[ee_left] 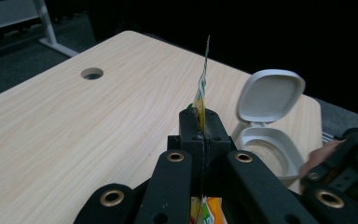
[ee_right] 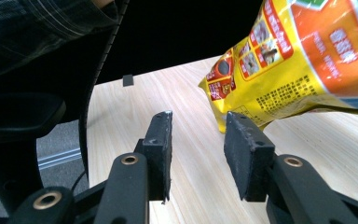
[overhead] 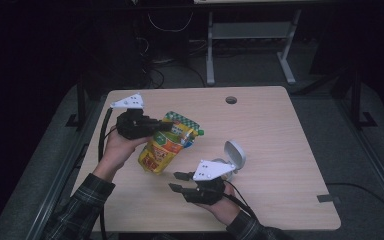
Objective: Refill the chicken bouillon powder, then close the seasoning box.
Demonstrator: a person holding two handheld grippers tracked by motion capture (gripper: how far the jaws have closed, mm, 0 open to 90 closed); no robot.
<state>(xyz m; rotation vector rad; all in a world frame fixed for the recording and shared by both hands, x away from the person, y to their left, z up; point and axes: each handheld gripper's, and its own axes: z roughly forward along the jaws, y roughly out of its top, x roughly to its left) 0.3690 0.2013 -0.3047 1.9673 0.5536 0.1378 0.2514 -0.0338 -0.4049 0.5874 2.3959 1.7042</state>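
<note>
A yellow and orange refill pouch (overhead: 166, 145) with a green cap hangs tilted above the table's left half, held at its upper edge. My left gripper (overhead: 167, 126) is shut on that edge; in the left gripper view the thin pouch edge (ee_left: 202, 88) sticks up from between the closed jaws of the left gripper (ee_left: 200, 116). My right gripper (overhead: 176, 181) sits low near the front edge, pointing left toward the pouch's bottom. In the right gripper view the right gripper (ee_right: 199, 122) is open with nothing between its jaws, and the pouch (ee_right: 298, 60) hangs just beyond them.
A white round container (overhead: 232, 157) with its hinged lid flipped up stands on the wooden table (overhead: 270, 130) just behind the right gripper; the container (ee_left: 265, 135) is also in the left gripper view. A cable hole (overhead: 231, 100) lies at the far edge.
</note>
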